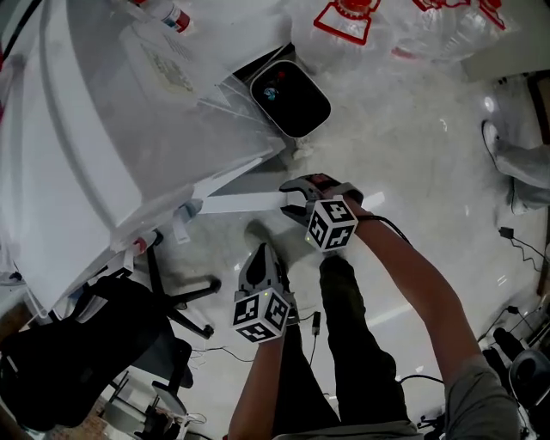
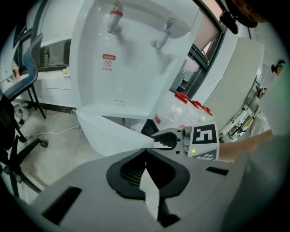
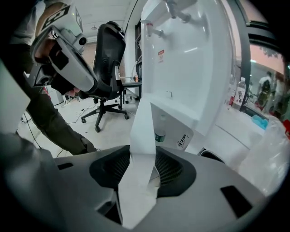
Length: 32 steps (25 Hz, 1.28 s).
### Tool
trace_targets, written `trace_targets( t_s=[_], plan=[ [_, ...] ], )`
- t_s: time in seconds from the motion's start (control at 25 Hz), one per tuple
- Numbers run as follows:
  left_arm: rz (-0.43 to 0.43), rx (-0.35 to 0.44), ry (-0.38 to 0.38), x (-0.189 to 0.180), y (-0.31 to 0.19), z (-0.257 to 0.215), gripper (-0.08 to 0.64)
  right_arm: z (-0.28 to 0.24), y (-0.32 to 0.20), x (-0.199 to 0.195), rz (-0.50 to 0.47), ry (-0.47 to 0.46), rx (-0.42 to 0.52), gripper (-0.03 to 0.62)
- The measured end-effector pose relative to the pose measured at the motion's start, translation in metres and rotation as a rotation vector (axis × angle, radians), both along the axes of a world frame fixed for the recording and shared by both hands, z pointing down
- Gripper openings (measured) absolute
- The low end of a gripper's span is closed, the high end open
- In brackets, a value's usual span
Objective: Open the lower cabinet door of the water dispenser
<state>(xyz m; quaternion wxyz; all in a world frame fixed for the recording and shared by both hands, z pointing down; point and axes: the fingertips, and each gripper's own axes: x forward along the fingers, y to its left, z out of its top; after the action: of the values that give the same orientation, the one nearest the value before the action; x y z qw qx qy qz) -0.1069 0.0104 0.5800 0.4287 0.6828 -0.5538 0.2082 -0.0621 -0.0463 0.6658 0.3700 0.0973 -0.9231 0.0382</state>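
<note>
Cabinet door [image 1: 236,204] of the water dispenser [image 1: 86,129] stands swung out low at its front; free edge clamped between the jaws of the right gripper [image 1: 290,202], probably to draw it wider; left gripper [image 1: 260,253] hangs just below, jaws a narrow slit, apparently empty, in reserve; office chair [image 1: 103,344] close beside could obstruct the swing; water bottles [image 1: 344,17] beyond, well apart.
</note>
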Motion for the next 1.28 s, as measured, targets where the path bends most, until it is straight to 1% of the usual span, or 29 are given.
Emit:
trace_targets(
  t_s=[0.2,0.4,0.6,0.76,1.04,1.28],
  plan=[
    [-0.069,-0.004,-0.005,0.001,0.011,-0.001,0.008,0.000,0.004,0.000,-0.013,-0.017,-0.013,0.177],
    [-0.119,-0.010,-0.013,-0.008,0.027,0.000,0.009,0.001,0.006,-0.001,0.006,-0.018,-0.014,0.175],
    [-0.167,-0.023,-0.017,-0.019,0.054,0.005,0.008,0.001,0.018,-0.005,0.037,-0.015,-0.023,0.175],
    [-0.200,-0.026,-0.007,-0.032,0.076,0.009,0.008,0.002,0.029,-0.010,0.083,-0.009,-0.026,0.173],
    [-0.226,-0.023,0.004,-0.058,0.109,0.011,0.008,0.003,0.055,-0.022,0.184,0.002,-0.031,0.173],
    [-0.225,-0.003,0.010,-0.087,0.126,0.008,0.008,0.003,0.080,-0.038,0.285,0.004,-0.046,0.172]
  ],
)
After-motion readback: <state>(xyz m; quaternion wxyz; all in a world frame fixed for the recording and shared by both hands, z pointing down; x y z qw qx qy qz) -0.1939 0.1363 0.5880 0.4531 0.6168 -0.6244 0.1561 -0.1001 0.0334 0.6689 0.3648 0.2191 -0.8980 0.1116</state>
